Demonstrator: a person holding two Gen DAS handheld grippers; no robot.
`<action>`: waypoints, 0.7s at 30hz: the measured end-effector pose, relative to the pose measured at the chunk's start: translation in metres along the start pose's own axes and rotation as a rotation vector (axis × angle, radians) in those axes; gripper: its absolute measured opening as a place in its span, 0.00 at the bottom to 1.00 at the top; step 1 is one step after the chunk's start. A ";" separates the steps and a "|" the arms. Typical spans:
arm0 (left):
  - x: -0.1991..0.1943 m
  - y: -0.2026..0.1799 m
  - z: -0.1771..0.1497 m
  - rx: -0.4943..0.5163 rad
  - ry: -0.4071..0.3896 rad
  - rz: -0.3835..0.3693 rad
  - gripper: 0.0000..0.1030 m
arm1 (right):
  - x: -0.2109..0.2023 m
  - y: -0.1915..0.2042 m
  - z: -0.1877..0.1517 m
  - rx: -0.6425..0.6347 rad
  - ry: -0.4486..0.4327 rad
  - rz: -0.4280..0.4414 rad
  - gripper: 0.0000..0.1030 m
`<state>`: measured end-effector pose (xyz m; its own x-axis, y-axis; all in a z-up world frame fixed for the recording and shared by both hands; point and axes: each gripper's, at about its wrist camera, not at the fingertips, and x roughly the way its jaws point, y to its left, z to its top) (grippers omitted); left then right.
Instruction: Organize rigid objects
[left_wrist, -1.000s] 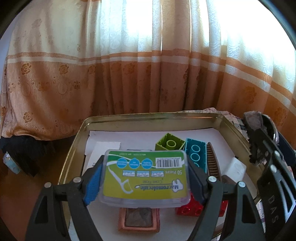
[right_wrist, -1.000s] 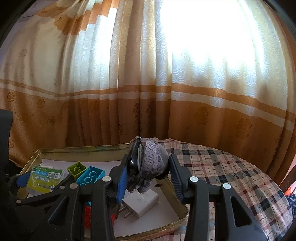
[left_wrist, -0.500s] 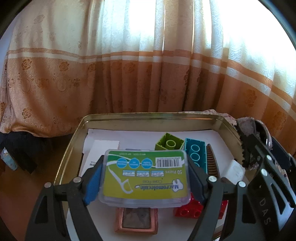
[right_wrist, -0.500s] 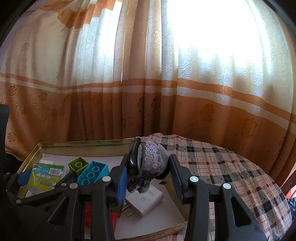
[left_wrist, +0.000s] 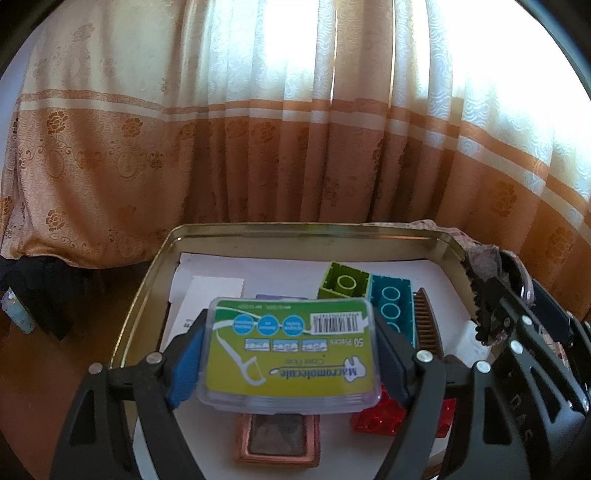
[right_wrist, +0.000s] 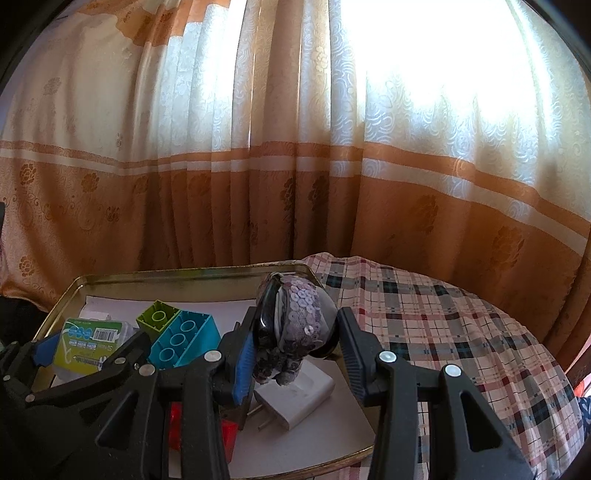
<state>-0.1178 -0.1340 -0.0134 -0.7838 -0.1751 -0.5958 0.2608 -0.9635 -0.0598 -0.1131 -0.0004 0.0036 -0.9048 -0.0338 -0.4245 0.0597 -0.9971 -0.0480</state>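
While both loads have drifted only slightly over the tray (left_wrist: 155, 280) this past second, my left tongs (left_wrist: 291, 354) stay clamped on the floss box (left_wrist: 291, 350) above the blocks, my right tongs (right_wrist: 295, 350) on the sequined hair clip (right_wrist: 299, 314), so I judge neither is placed yet.

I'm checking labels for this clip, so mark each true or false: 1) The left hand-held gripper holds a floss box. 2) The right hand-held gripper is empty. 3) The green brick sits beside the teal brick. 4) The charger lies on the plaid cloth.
1) True: the left hand-held gripper clamps the floss box.
2) False: the right hand-held gripper grips a sequined hair clip.
3) True: green brick, teal brick.
4) False: the charger lies in the tray.
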 end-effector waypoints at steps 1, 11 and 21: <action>0.000 0.000 0.000 -0.001 0.000 0.005 0.78 | 0.002 0.000 0.000 0.000 0.011 0.004 0.44; -0.003 0.016 -0.009 -0.111 0.005 0.070 1.00 | 0.008 -0.010 -0.003 0.045 0.049 0.086 0.46; 0.000 0.008 -0.013 -0.052 0.043 0.103 1.00 | -0.031 -0.007 -0.007 0.039 -0.130 0.011 0.94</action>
<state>-0.1086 -0.1388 -0.0240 -0.7270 -0.2629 -0.6344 0.3686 -0.9288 -0.0375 -0.0828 0.0083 0.0111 -0.9513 -0.0508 -0.3040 0.0557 -0.9984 -0.0075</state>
